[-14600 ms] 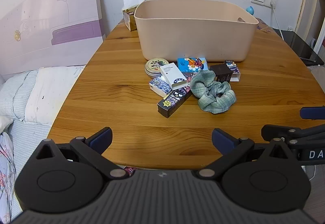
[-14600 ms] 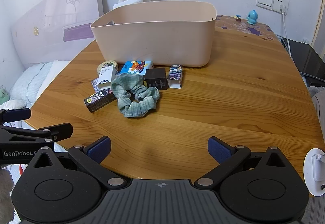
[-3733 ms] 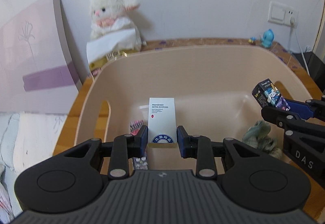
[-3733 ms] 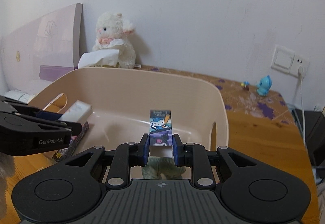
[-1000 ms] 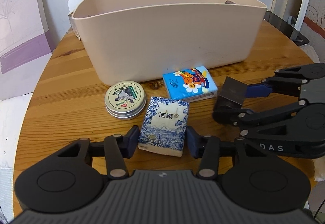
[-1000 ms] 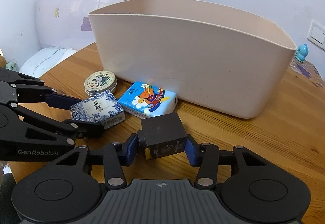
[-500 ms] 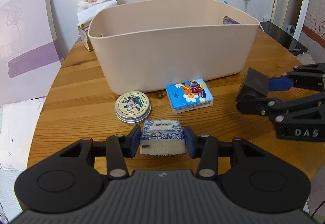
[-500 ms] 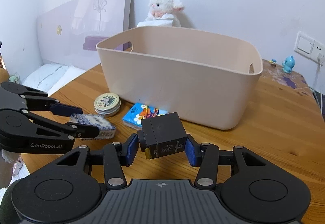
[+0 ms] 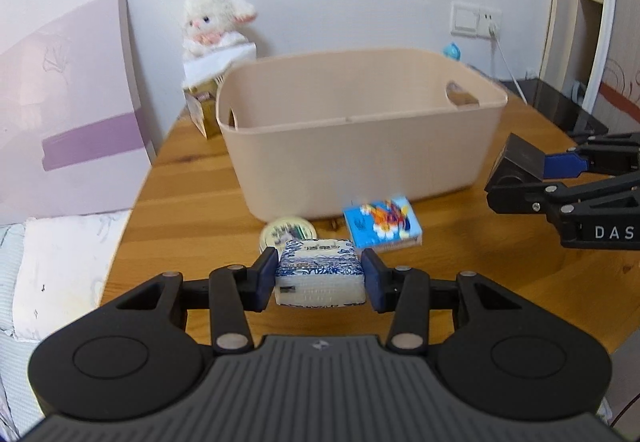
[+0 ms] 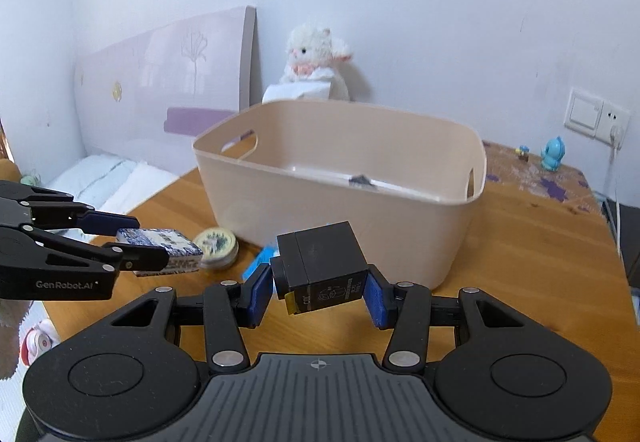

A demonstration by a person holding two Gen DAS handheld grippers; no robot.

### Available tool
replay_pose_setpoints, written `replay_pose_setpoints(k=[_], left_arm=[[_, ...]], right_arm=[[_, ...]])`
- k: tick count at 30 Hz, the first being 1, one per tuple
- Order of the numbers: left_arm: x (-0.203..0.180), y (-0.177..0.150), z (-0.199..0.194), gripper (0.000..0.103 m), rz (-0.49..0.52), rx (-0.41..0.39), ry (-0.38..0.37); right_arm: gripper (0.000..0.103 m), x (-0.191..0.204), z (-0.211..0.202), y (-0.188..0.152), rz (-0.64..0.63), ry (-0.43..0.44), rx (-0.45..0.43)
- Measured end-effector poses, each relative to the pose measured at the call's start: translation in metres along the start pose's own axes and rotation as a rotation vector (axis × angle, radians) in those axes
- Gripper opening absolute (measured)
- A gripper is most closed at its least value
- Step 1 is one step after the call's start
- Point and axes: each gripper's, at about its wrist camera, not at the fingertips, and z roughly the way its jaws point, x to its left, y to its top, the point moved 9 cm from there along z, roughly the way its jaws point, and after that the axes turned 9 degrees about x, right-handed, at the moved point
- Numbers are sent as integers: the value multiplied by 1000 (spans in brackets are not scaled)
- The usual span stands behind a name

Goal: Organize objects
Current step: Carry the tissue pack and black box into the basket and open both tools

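Note:
My left gripper (image 9: 320,278) is shut on a blue-and-white patterned tissue pack (image 9: 320,274), held above the wooden table (image 9: 192,201) in front of the beige bin (image 9: 360,129). My right gripper (image 10: 320,292) is shut on a small black box (image 10: 322,268), also lifted off the table and level with the bin's (image 10: 340,177) near wall. In the right wrist view the left gripper (image 10: 132,242) shows at the left with its tissue pack (image 10: 168,242). A round tin (image 9: 286,234) and a bright blue tissue pack (image 9: 382,224) lie on the table below.
A white plush lamb (image 9: 212,25) sits on a tissue box behind the bin. A pink-and-purple board (image 9: 64,113) leans at the left over bedding. A wall socket (image 10: 596,115) and a small blue figurine (image 10: 554,153) are at the back right.
Both grippers have risen with their loads; the tissue pack and the black box left the table. The bin's rim and inside now come into view.

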Motion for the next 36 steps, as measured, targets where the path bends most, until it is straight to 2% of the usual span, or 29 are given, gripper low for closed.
replay_pose_setpoints(k=[11, 14, 19, 23, 27, 33, 36], left_arm=[[3, 61, -52, 47, 20, -158, 32], [3, 85, -53, 47, 20, -183, 47], [0, 123, -30, 47, 27, -178, 74], [2, 147, 0, 47, -1, -157, 95], [6, 158, 39, 47, -27, -103, 132], [18, 148, 98, 47, -69, 7, 165], [23, 139, 120, 47, -89, 57, 162]], right_arm=[[46, -15, -23, 51, 34, -4, -103], [46, -19, -23, 66, 43, -12, -123], [46, -31, -13, 86, 74, -29, -138], [46, -39, 1, 97, 86, -49, -135], [46, -46, 24, 103, 88, -73, -110], [46, -52, 69, 99, 85, -106, -36], [46, -52, 89, 91, 85, -91, 14]])
